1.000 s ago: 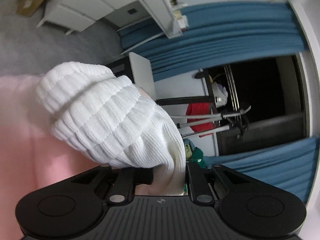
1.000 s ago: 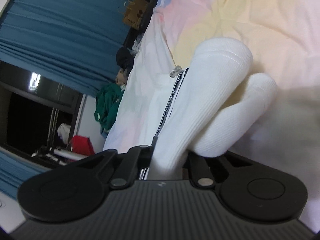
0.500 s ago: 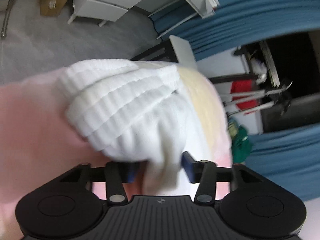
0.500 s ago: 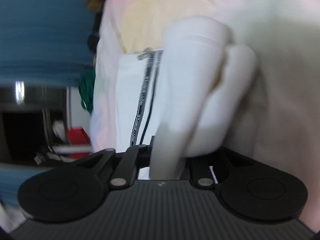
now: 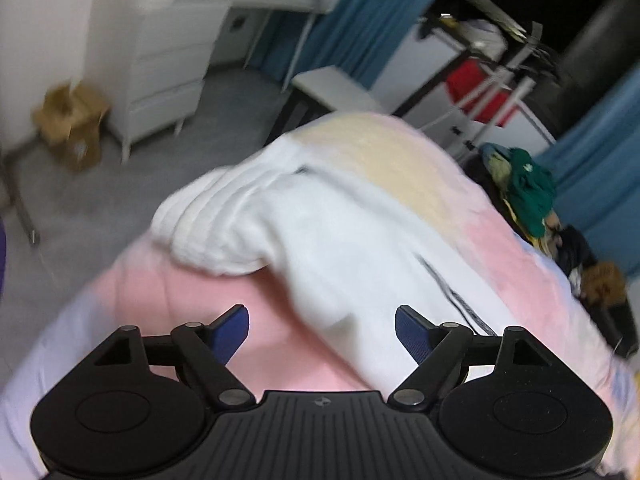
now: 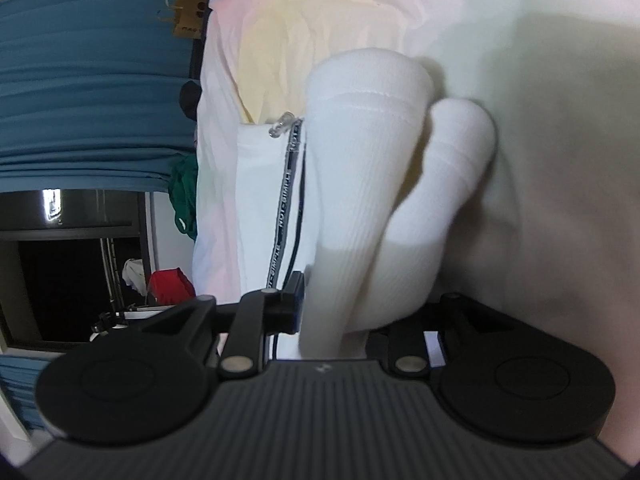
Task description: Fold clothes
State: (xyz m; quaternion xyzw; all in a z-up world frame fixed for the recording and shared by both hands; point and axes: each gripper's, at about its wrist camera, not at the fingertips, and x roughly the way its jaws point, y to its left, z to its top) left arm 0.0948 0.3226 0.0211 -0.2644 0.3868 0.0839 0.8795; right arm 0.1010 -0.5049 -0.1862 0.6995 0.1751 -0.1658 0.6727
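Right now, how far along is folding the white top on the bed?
Done: a ribbed cuff rests folded onto the white top; the left tongs, jaws just opened, hold nothing. In hand: a doubled sleeve sits between the right tongs, whose jaws have just been opening. Left: the body looks spread across the bedspread, so most folds probably remain.

My left wrist camera looks steeply down over its gripper (image 5: 322, 330) onto the bedspread (image 5: 208, 300), the curtains (image 5: 600, 160) at two o'clock. My right wrist camera sits close behind its gripper (image 6: 366, 312), rolled sideways, the bedspread (image 6: 560, 160) at three o'clock. Both views share the white garment (image 5: 360, 240) (image 6: 352, 168) and the clothes rack (image 5: 500, 92) (image 6: 116, 280).
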